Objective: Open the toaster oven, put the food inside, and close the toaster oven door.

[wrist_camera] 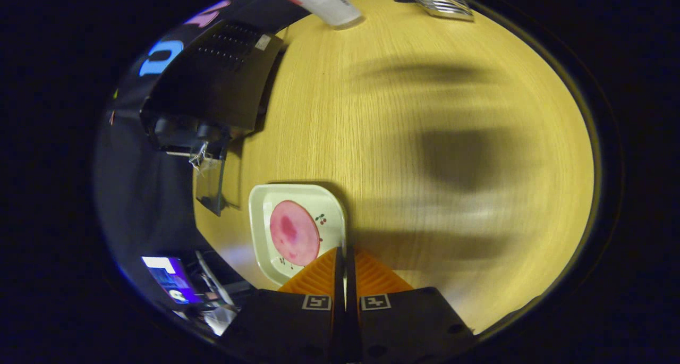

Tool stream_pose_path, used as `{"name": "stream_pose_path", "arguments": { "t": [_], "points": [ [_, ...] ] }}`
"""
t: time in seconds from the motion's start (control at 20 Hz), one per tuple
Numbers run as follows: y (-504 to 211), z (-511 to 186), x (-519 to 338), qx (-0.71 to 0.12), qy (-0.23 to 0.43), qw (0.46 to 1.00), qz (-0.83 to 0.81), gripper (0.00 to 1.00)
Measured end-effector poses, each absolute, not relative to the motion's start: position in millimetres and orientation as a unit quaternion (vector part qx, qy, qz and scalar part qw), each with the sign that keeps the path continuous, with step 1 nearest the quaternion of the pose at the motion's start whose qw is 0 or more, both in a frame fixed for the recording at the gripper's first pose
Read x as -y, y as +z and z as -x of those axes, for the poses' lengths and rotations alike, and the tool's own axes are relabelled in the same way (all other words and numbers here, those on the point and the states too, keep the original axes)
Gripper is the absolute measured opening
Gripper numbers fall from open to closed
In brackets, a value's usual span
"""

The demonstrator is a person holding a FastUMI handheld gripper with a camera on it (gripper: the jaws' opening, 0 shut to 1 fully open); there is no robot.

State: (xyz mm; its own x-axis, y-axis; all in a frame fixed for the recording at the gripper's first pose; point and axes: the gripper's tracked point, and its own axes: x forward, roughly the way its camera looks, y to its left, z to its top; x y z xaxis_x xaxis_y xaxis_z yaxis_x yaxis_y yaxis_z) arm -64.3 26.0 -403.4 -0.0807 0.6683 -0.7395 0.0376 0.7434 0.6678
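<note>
A white square plate [265, 231] carries a round pink slice of food [294, 232]. My gripper [345, 255] is shut on the plate's near rim, which sits in the narrow slit between the two fingers. The black toaster oven [218, 82] stands on the wooden table [425, 114], beyond the plate and off to the side. Its glass door [209, 186] hangs open between the oven body and the plate. The oven's inside is hidden from here.
At the table's far end lie a white labelled container [329, 2] and a wire rack [438, 0]. A lit screen [170, 279] and some clutter sit past the table edge beside the plate. Broad shadows fall across the bare wood.
</note>
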Motion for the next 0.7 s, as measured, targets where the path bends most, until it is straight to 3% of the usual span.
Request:
{"name": "stream_pose_path", "arguments": {
  "t": [0.4,0.7],
  "points": [
    [-380,61,-44,-0.637,0.282,0.628,-0.347,0.05],
    [-353,71,-60,-0.635,0.244,0.634,-0.369,0.05]
  ]
}}
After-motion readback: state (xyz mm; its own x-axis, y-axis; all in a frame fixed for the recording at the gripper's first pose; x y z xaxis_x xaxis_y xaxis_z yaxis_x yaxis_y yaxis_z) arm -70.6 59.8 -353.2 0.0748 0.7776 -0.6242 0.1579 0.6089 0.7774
